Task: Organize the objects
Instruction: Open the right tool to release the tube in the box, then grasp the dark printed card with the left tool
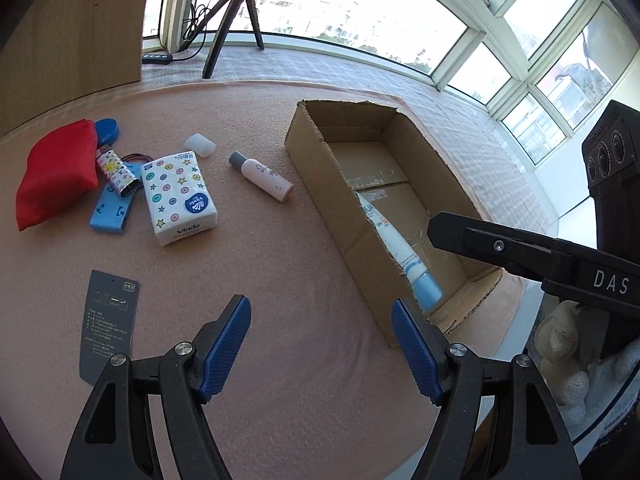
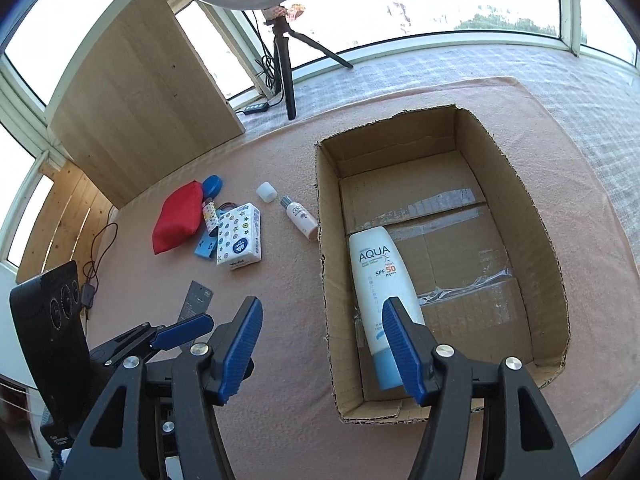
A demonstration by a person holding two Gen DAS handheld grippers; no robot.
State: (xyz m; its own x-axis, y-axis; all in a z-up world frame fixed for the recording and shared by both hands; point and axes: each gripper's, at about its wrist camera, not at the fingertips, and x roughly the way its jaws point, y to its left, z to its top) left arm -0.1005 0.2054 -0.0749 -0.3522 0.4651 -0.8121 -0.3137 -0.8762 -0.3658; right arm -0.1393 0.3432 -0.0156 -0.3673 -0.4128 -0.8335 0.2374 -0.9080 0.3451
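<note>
Both grippers hang with jaws wide apart and hold nothing: the left gripper [image 1: 320, 344] over bare worktop [image 1: 280, 280], the right gripper [image 2: 322, 346] across the near-left wall of the cardboard box [image 2: 532, 240], its right pad over the blue cap of the sunscreen tube [image 2: 380, 280]. That tube lies flat inside the box along its left wall, seemingly the only item packed so far.

Nearest risk, as I judge it: the right gripper sits low over the box's ragged edge, so a sideways swing could catch the wall and drag the light, empty-looking box across the pink cloth. The two grippers are also near each other; in the left wrist view the other tool juts in at three o'clock, and crossing paths could knock them together.

At nine o'clock of the left gripper a dark card [image 1: 108, 328] lies flat; it looks thin and would likely be hard to pinch.

Farther, toward eleven o'clock, the tissue pack [image 1: 180, 196] lies against a blue comb-like piece [image 1: 112, 208], a patterned lighter [image 1: 116, 172] and a red pouch [image 1: 56, 176], so grabbing one may shove its neighbours. At twelve o'clock the small bottle [image 1: 262, 176] lies on its side just beside the box and could roll if nudged, with a white cap [image 1: 200, 145] beyond it.

Beyond the cloth a tripod [image 1: 232, 20] stands by the window, well apart.
</note>
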